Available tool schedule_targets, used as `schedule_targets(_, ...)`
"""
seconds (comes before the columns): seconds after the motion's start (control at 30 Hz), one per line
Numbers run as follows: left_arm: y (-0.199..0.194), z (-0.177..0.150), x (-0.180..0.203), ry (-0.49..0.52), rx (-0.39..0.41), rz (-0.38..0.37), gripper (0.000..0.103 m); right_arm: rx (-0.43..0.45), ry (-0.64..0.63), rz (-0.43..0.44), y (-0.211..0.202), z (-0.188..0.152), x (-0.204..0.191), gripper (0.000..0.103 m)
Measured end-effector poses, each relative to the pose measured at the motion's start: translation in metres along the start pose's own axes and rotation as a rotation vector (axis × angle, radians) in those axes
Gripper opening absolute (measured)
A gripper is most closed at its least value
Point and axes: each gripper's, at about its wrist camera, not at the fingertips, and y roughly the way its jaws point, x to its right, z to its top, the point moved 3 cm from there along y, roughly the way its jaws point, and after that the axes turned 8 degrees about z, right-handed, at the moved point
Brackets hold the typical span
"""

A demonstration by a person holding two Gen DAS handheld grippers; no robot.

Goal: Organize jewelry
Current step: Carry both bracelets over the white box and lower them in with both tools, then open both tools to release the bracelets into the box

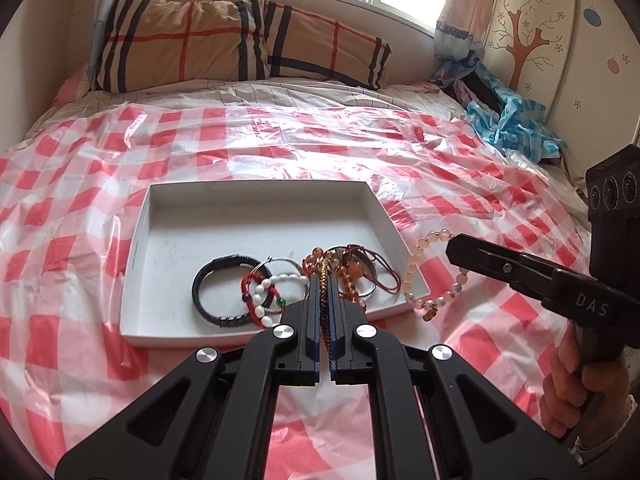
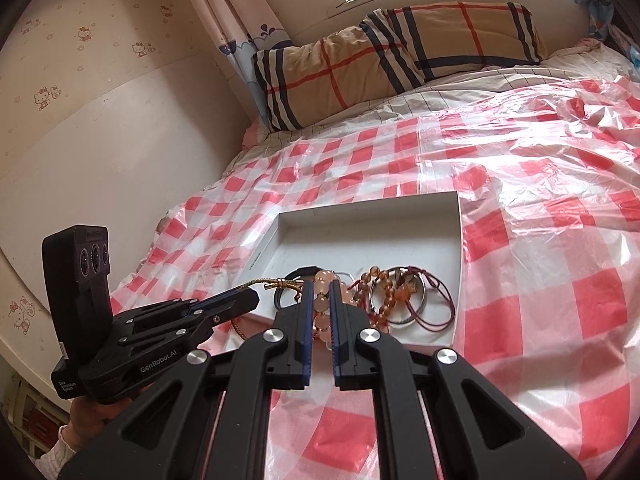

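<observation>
A white shallow box (image 1: 256,186) lies on the bed with several bracelets heaped along its near side: a black band (image 1: 200,292), a pearl and red cord one (image 1: 260,300), amber beads (image 1: 348,280) and dark red cords (image 1: 388,276). My left gripper (image 1: 325,304) is shut on a gold braided bracelet (image 1: 323,276) and hangs over the box's near edge. My right gripper (image 2: 321,292) is shut on a pink bead bracelet (image 2: 322,280), whose loop (image 1: 412,276) dangles over the box's right corner. The left gripper (image 2: 250,302) also shows in the right wrist view with the gold bracelet (image 2: 276,283).
A red and white checked plastic sheet (image 1: 120,184) covers the bed. Two plaid pillows (image 1: 240,44) lie at the head under the window. Crumpled blue checked plastic (image 1: 508,120) sits at the far right by the wall. A person's hand (image 1: 576,380) holds the right gripper.
</observation>
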Motion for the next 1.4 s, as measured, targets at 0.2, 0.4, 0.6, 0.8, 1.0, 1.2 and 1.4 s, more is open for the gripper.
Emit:
schedule_targets(0.2, 0.013, 0.008, 0.002, -0.006, 0.007, -0.01, 0.003, 0.005, -0.001, -0.008, 0.01, 0.006, 0.008, 0.008)
schedule_targets(0.4, 0.024, 0.009, 0.001, -0.009, 0.001, -0.013, 0.003, 0.003, 0.007, -0.011, 0.018, 0.006, 0.014, 0.009)
schedule_targets(0.6, 0.031, 0.007, 0.0, -0.008, -0.003, -0.007, 0.003, 0.002, 0.014, -0.014, 0.023, 0.005, 0.018, 0.008)
schedule_targets(0.8, 0.035, 0.007, -0.001, -0.007, -0.002, -0.004, 0.003, -0.001, 0.016, -0.013, 0.027, 0.005, 0.019, 0.008)
schedule_targets(1.0, 0.037, 0.007, -0.003, -0.007, -0.001, 0.0, 0.003, -0.003, 0.016, -0.012, 0.032, 0.004, 0.019, 0.008)
schedule_targets(1.2, 0.055, 0.011, -0.015, 0.004, -0.012, 0.046, 0.003, -0.019, 0.015, -0.015, 0.05, 0.007, 0.018, 0.009)
schedule_targets(1.4, 0.064, 0.005, -0.038, -0.038, -0.066, 0.183, 0.005, -0.032, 0.019, -0.014, 0.056, 0.008, 0.011, 0.01)
